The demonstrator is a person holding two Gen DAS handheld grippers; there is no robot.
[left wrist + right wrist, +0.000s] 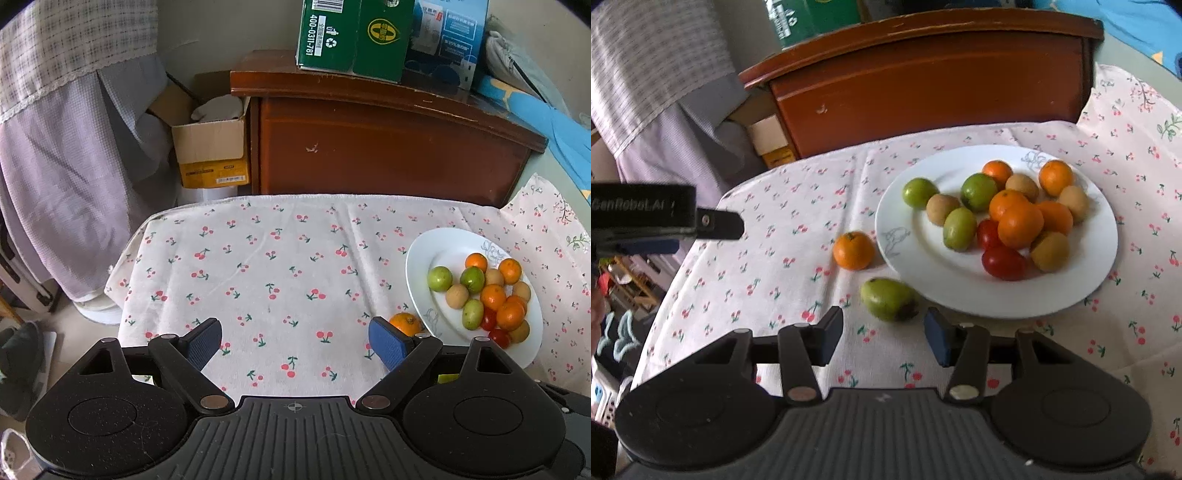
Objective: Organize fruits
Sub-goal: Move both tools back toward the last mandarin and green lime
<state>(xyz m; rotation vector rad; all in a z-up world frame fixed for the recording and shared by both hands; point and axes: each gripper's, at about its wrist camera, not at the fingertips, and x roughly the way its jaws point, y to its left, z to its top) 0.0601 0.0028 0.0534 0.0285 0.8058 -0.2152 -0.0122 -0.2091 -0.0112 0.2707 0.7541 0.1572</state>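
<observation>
Hovering low over the cherry-print tablecloth (783, 236) on the table, the right gripper (882, 338) has its jaws spread wide w/ nothing between them. The loose green oval fruit w/ a dark bruised end (888, 299) lies just ahead of that gap, right beside the near-left rim of the round white ceramic plate (916, 236).

Likely step in hand: pick that green fruit & set it on the plate. To do it well, I'd centre the blue pads either side of its narrow width, come down till the pads straddle the middle, and close gently, since the skin looks soft at the bruise. It sits close to the plate rim, so the right-hand finger needs care not to nudge the plate. Approx. best drop spot: the bare left part of the plate.

Left gripper (295, 343) is also wide open & empty, out to the left of the plate. The small round orange citrus (853, 250) lies on the cloth just off the plate's left rim, near the left gripper's right finger.

Count, from the right wrist view:
- Off plate: 1 orange citrus, 1 green fruit.
- On plate: about 5 orange citrus, 3 green round/oval fruits, 4 tan-brown round fruits, 2 red cherry tomatoes. Pile overlaps, so one or two may be hidden.

Behind the plate stands a dark brown wooden cabinet (923, 77).
</observation>
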